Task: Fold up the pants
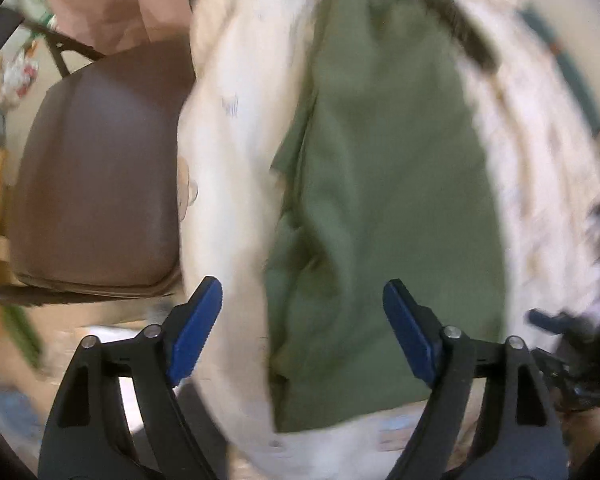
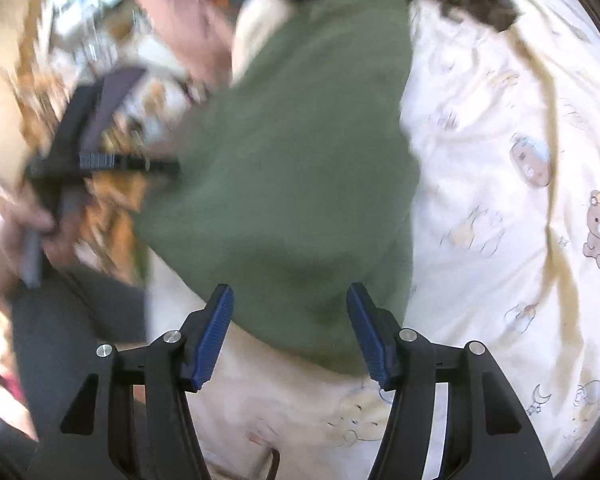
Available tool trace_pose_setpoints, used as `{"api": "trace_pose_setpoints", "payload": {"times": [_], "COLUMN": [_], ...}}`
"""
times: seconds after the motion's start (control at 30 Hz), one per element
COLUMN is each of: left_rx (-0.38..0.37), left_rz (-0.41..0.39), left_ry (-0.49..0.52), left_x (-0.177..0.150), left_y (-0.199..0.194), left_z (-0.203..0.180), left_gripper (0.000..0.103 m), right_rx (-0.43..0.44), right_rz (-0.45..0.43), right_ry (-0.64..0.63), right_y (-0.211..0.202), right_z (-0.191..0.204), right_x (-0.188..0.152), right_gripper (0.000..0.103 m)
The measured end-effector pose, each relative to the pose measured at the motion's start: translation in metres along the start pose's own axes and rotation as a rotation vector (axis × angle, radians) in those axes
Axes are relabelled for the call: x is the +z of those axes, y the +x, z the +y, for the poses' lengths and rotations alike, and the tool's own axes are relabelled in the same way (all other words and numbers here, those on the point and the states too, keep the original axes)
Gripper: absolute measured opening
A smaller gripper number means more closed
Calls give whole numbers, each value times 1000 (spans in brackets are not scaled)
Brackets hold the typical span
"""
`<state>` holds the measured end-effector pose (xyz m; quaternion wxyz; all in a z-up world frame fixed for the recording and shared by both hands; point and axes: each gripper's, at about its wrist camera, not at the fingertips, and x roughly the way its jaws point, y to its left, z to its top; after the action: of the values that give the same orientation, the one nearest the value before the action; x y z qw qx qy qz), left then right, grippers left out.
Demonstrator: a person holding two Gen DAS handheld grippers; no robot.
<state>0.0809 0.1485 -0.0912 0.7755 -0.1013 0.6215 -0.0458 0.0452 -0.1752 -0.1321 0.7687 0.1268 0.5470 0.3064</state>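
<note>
Pants (image 1: 384,208) — green, blurred in both views — lie flat on a cream sheet (image 2: 500,208) printed with little bears. From the left wrist they run as a long strip up the frame, one end lying between the blue pads of the left gripper (image 1: 302,332); its fingers stand wide apart with nothing clamped. From the right wrist the near edge of the cloth sits between the pads of the right gripper (image 2: 290,332) — fingers apart, no grip on the fabric visible. A brown chair seat (image 1: 96,184) stands just beside the sheet's edge. A hand (image 2: 32,220) holds the other gripper at far left.
</note>
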Motion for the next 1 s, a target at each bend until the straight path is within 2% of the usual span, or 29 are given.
{"api": "trace_pose_setpoints", "payload": {"times": [0.07,0.1,0.2,0.27,0.33,0.4,0.47,0.5,0.57,0.63,0.67,0.7,0.73,0.77,0.8,0.9,0.93,1.0], "left_rx": [7,-28,-159,-180,-220,-205,-252,-256,-210,-147,-133,-164,-195,-222,-231,-209,-208,-201], "left_rz": [-74,-86,9,32,25,24,21,14,4,14,34,44,36,25,14,10,10,12], "left_ry": [-125,-221,-402,-457,-438,-409,-408,-344,-195,-170,-215,-308,-374,-419,-402,-329,-324,-299], "left_x": [-5,-9,-38,-52,-55,-57,-61,-62,-62,-61,-59,-58,-56,-57,-55,-54,-55,-53], "left_y": [-11,-10,20,35,52,66,68,62,61,69,78,87,87,86,84,84,85,83], "left_z": [13,28,43,38,24,13,3,-9,-35,-38,-29,-14,-5,1,-2,-13,-16,-21], "left_gripper": [103,103,103,103,103,101,100,99,99,99,95,89,88,82,70,57,56,46], "right_rx": [29,36,85,85,66,88,85,78,81,103,111,115,117,122,139,229,246,271], "right_rz": [-68,-105,-145,-147,-120,-136,-154,-156,-152,-159,-165,-171,-175,-171,-158,-88,-50,4], "right_ry": [71,132,256,286,302,310,290,286,301,330,338,342,346,359,386,493,509,499], "right_y": [-16,-24,-24,-13,-7,-8,-13,-15,-14,-14,-16,-16,-16,-16,-13,4,15,29], "right_z": [-16,-31,-61,-73,-75,-77,-71,-71,-70,-72,-73,-74,-76,-79,-84,-98,-101,-99], "right_x": [6,7,3,6,6,11,9,2,0,0,0,2,3,2,-1,-8,-7,-5], "right_gripper": [68,69,69,69,69,69,69,69,69,69,69,69,69,69,69,69,69,69]}}
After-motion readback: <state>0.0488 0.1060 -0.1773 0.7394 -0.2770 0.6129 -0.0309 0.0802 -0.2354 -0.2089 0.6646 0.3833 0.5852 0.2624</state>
